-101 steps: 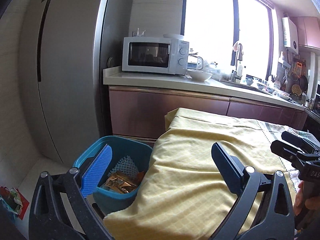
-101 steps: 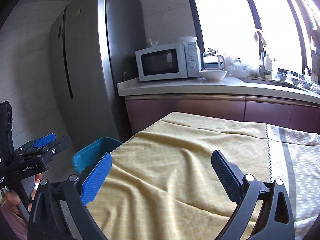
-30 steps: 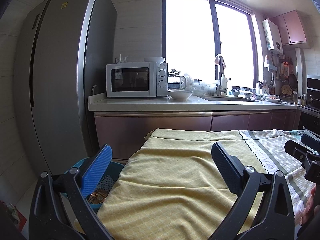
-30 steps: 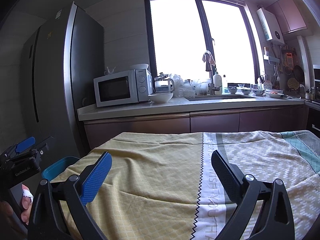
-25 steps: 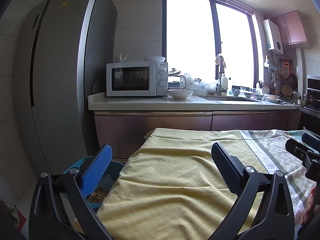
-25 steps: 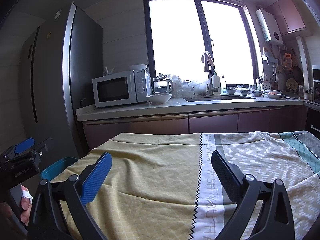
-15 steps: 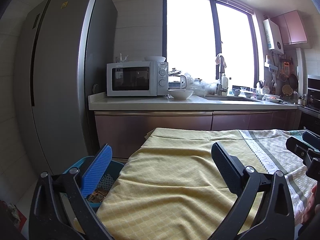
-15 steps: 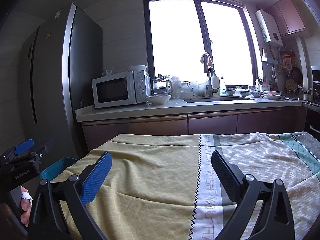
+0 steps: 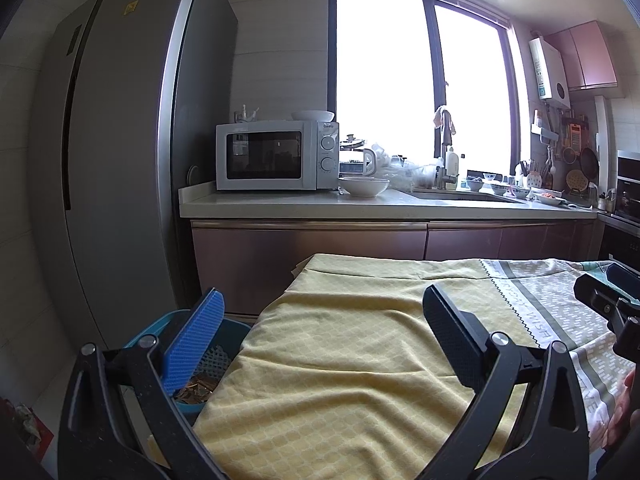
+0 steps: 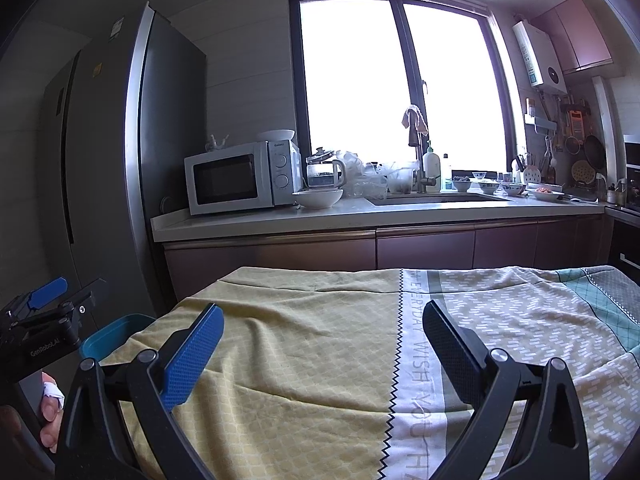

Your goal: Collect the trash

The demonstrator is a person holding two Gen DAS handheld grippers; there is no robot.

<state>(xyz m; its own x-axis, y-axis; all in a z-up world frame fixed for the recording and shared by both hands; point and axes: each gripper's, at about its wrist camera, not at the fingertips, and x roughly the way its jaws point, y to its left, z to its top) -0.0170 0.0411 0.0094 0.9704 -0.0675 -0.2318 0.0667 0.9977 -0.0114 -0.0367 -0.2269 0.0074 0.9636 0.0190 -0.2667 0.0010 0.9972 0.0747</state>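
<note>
A blue bin (image 9: 236, 330) stands on the floor at the table's left end, with crumpled gold wrappers (image 9: 196, 386) and a white mesh piece inside. Only its rim (image 10: 116, 334) shows in the right wrist view. My left gripper (image 9: 322, 330) is open and empty over the yellow end of the tablecloth (image 9: 340, 364), just right of the bin. My right gripper (image 10: 322, 346) is also open and empty, over the cloth (image 10: 320, 344) near its zigzag seam. No loose trash shows on the cloth.
A steel fridge (image 9: 120, 160) rises at the left. A counter (image 9: 380, 204) runs behind the table with a microwave (image 9: 276, 156), a white bowl (image 9: 363, 186) and a sink under the window. A person's hand (image 10: 48, 412) holds the left gripper's handle.
Over 3.4 s both views rose from looking down at the bin and cloth to level, and the right gripper shifted right along the table. In the last second almost nothing moved.
</note>
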